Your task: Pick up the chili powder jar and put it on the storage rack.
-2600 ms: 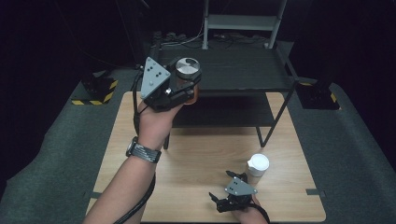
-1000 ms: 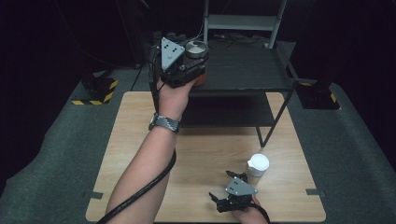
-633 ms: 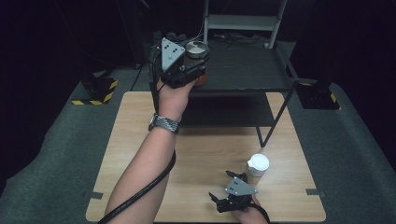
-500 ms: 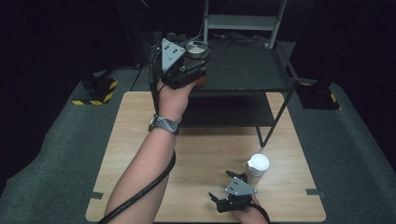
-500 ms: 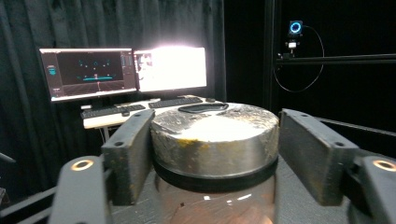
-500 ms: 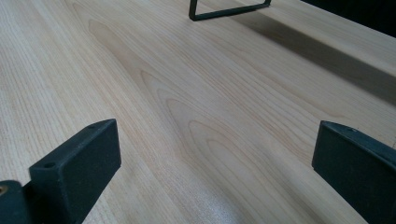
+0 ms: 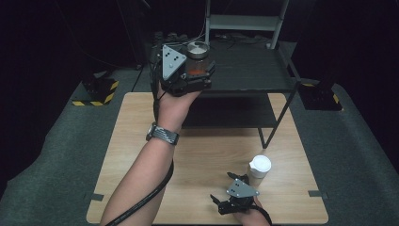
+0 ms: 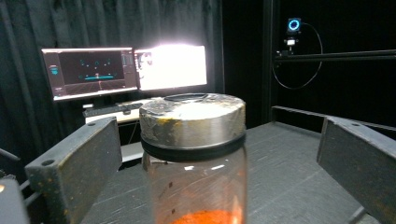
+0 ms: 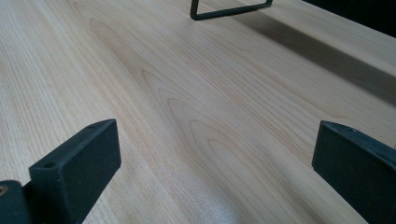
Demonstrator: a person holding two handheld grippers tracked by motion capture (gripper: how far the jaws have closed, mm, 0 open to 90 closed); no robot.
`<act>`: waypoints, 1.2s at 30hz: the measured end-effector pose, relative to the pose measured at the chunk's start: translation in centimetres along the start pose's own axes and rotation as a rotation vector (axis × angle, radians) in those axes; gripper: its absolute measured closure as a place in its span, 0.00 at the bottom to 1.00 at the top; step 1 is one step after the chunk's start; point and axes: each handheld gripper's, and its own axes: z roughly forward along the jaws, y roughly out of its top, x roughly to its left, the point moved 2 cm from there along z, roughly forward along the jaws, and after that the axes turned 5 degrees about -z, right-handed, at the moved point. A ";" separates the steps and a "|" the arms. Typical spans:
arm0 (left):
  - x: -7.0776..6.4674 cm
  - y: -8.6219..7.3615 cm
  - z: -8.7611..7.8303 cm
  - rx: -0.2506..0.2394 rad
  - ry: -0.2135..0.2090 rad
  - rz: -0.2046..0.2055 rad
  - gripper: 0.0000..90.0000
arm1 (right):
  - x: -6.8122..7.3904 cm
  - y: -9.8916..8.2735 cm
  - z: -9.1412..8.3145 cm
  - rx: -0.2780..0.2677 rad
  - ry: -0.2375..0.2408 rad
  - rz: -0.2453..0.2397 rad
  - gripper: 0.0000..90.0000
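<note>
A glass jar [image 8: 192,135] with a metal lid and orange powder at its bottom stands on the black shelf top [image 7: 254,70]. My left gripper [image 8: 217,149] is open around it. Its jaws have just been opening, and there is a gap between each jaw and the jar, which is still between them. In the high view the left gripper [image 7: 198,70] is at the shelf's left front part, with the jar [image 7: 197,56] just beyond the grey plate. My right gripper [image 7: 221,187] rests low near the table's front edge, open and with nothing between its jaws, over bare wood [image 9: 217,154].
A white lidded cup [image 7: 260,165] stands on the wooden table [image 7: 141,141] just beyond the right gripper. The black shelf's leg frame [image 9: 229,11] stands on the table. Monitors [image 8: 123,70] glow behind the shelf. Dark floor surrounds the table.
The left hand carried the jar up and to the right onto the shelf top, then held nearly still. The right gripper has not moved.
</note>
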 end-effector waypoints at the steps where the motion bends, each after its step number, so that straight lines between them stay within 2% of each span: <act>1: 0.0 0.0 -0.2 0.001 -0.001 0.000 0.00 | 0.0 0.0 0.0 0.000 0.000 -0.002 0.00; 14: -0.1 -0.1 -1.9 0.021 -0.015 0.007 0.00 | 0.1 0.0 0.0 -0.002 -0.002 -0.005 0.00; 24: 0.0 -1.6 -4.2 0.044 -0.021 0.024 0.00 | 0.2 0.0 0.0 -0.001 -0.002 -0.010 0.00; 36: 0.9 -4.3 -6.8 0.083 -0.037 0.008 0.00 | 0.2 0.0 0.0 0.001 -0.004 -0.013 0.00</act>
